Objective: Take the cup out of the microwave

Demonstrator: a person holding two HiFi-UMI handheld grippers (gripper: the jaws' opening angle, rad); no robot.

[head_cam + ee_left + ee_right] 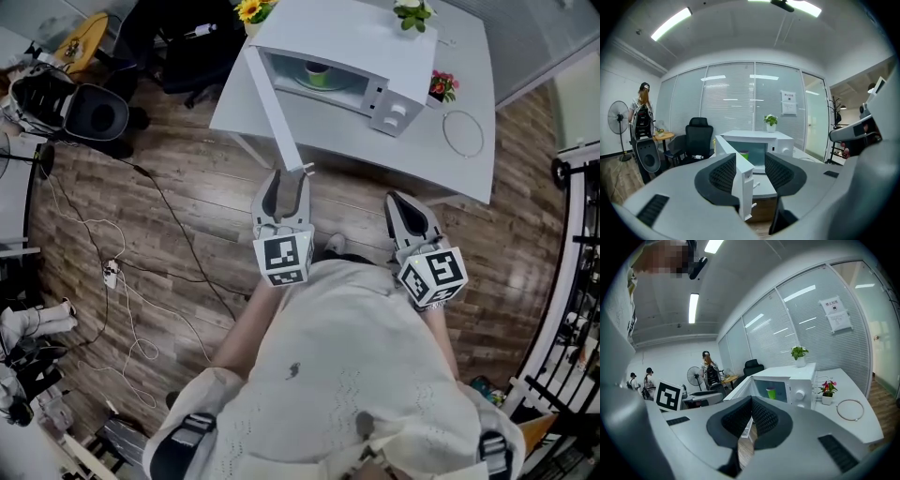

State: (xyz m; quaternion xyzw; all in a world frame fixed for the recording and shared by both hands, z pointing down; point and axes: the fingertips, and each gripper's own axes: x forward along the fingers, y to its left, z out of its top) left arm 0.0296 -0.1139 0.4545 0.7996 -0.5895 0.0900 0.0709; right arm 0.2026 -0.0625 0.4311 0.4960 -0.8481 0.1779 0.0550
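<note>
Door-opening stage: left gripper [285, 180] wide astride microwave door [272, 103], right gripper [399, 200] closed, empty. Next, reach in for green cup [317, 73].

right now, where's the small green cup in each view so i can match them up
Head view: small green cup at top centre, inside the white microwave.
Left gripper view: cup at centre, just right of the open door.
Right gripper view: cup right of centre, in the cavity.
Shared landmark: potted plant on the microwave's top.
</note>
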